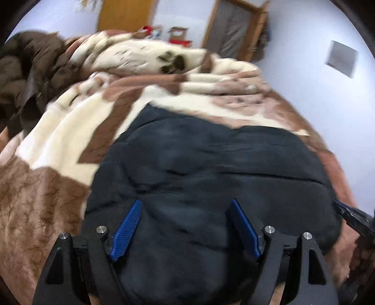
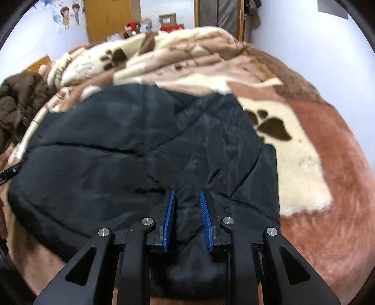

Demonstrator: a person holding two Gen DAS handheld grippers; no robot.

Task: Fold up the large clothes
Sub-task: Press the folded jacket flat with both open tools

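A black padded jacket (image 1: pixel 211 169) lies spread on a bed covered by a brown and cream paw-print blanket (image 1: pixel 58 145). My left gripper (image 1: pixel 186 206) hovers over the jacket's near part. Its blue pads (image 1: pixel 127 230) stand wide apart with their inner faces bare, and the jacket's bulk lies below and between them. In the right wrist view the jacket (image 2: pixel 117 145) fills the middle. My right gripper (image 2: pixel 187 199) is shut on a fold of the jacket, with fabric pinched between its narrow-set blue pads (image 2: pixel 168 218) and bulging out below them.
A brown puffer coat (image 1: pixel 28 77) is heaped at the bed's left side, seen also in the right wrist view (image 2: pixel 21 101). A folded stretch of blanket (image 2: pixel 164 54) rises behind the jacket. Pale walls, a wooden door (image 1: pixel 124 16) and boxes (image 2: pixel 167 21) stand beyond the bed.
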